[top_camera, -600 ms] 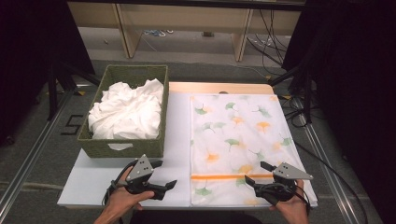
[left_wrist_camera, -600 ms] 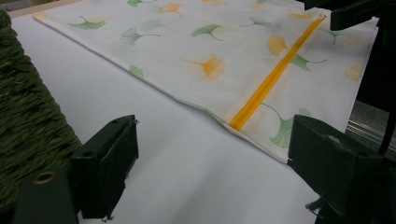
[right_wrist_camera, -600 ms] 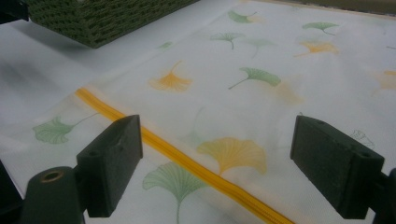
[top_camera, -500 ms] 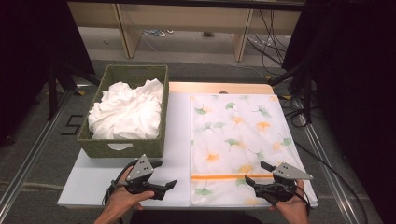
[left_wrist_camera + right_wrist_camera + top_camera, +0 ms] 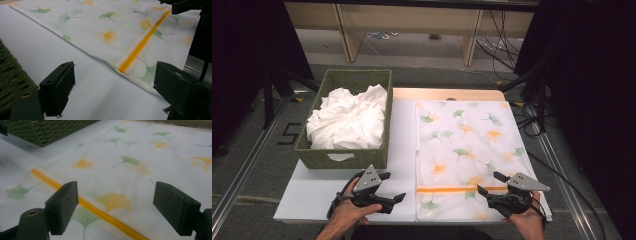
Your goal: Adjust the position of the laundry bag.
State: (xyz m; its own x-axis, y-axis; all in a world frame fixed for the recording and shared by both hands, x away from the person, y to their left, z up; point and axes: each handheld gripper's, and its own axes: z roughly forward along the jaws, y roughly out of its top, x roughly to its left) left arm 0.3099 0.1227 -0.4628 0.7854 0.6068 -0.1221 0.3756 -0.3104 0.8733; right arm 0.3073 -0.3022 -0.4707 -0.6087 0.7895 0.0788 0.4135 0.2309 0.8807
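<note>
A thin cloth bag point(image 5: 467, 155) with green and orange leaves lies flat on the white surface point(image 5: 402, 150), just right of the green basket point(image 5: 344, 160) full of white cloth point(image 5: 347, 122). An orange zipper point(image 5: 457, 189) runs across the bag near the person's end.

The bag looks soft, light and floppy. It will likely sag and fold when lifted, and may slide on the smooth surface. It should not break. The near corners or the edge by the zipper look like good spots to pinch, one on each side.

The left gripper point(image 5: 394, 187) is open and holds nothing. It sits on the bare surface just beside the bag's left edge. The right gripper point(image 5: 488, 184) is open too, over the bag near the zipper's right end, with nothing pinched.
</note>
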